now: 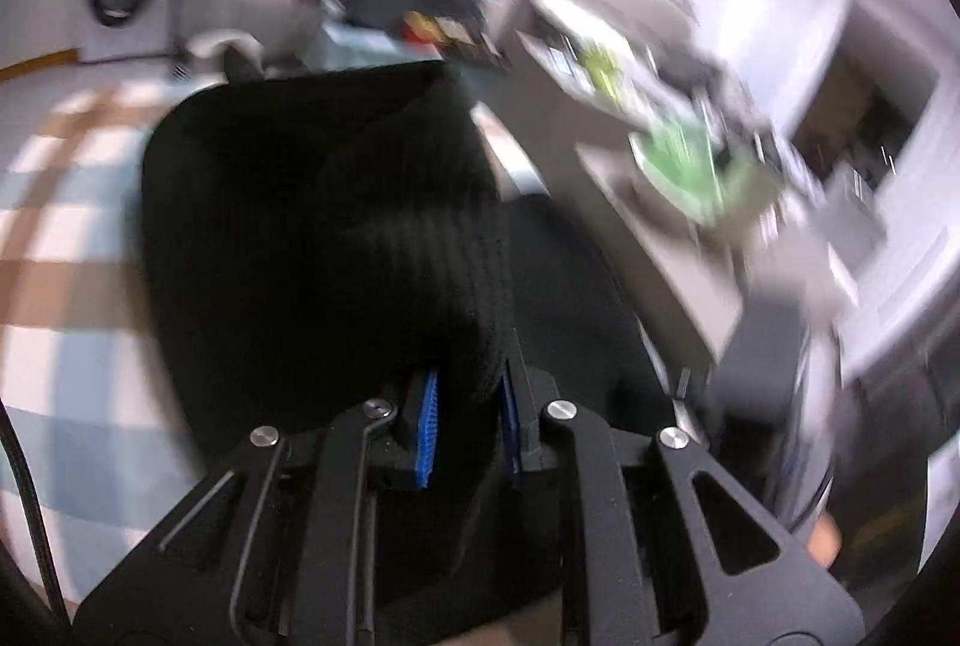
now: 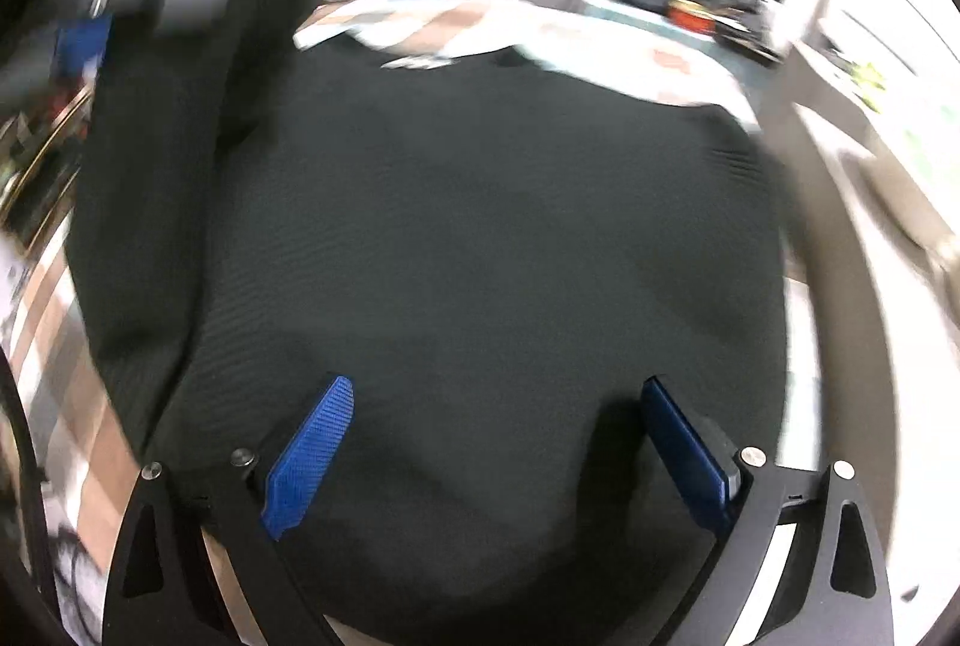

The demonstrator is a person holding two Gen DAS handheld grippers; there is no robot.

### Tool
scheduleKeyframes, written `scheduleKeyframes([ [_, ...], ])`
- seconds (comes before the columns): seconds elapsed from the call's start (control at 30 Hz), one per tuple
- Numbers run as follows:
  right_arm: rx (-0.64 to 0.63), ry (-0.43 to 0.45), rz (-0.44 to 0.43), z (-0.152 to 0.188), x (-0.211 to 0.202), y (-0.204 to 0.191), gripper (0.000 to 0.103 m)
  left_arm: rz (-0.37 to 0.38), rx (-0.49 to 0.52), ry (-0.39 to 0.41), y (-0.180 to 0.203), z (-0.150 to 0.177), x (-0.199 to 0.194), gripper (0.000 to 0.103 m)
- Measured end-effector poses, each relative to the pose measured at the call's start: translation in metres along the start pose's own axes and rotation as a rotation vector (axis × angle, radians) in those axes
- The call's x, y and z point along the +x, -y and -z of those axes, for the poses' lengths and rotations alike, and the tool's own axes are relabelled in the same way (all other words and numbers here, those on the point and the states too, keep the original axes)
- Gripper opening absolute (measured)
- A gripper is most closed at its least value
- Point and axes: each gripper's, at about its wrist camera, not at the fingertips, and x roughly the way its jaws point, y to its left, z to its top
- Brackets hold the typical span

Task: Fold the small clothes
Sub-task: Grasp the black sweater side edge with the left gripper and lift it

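Black garment (image 1: 336,238) pinched in left tongs (image 1: 468,418)

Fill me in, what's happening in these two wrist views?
A person is folding a black ribbed knit garment on a checked tablecloth. The left gripper is clamped on a bunched fold of it, lifted off the table. The right gripper hangs open over the flat part, its blue pads wide apart and gripping nothing. Both views are motion-blurred.

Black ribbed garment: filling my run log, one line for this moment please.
left gripper: shut on black ribbed garment, lifted | right gripper: open above it | checked tablecloth: beneath
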Motion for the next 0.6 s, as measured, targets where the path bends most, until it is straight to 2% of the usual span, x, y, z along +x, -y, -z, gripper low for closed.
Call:
scheduleKeyframes([
  [0.07,0.051,0.003,0.032,0.000,-0.001,0.016,0.098,0.013,0.041,-0.108,0.013,0.015,0.027,0.016],
  [0.13,0.094,-0.007,0.045,0.001,0.000,0.029,0.098,0.027,0.060,-0.170,0.019,0.027,0.041,0.016],
  [0.2,0.105,-0.014,0.051,0.002,0.003,0.033,0.098,0.063,0.059,-0.188,0.021,0.035,0.041,0.021],
  [0.27,0.096,-0.013,0.048,0.002,0.003,0.031,0.098,0.075,0.073,-0.179,0.020,0.042,0.033,0.031],
  [0.3,0.091,-0.009,0.048,0.001,0.003,0.029,0.098,0.072,0.080,-0.169,0.019,0.043,0.027,0.041],
  [0.33,0.089,-0.004,0.043,0.000,0.002,0.028,0.098,0.056,0.085,-0.151,0.016,0.045,0.019,0.046],
  [0.4,0.088,0.003,0.030,0.001,0.000,0.029,0.098,0.036,0.074,-0.121,0.006,0.047,0.005,0.050],
  [0.6,0.128,0.072,0.027,-0.006,-0.023,0.037,0.098,-0.018,-0.007,-0.081,-0.031,0.058,-0.020,0.050],
])
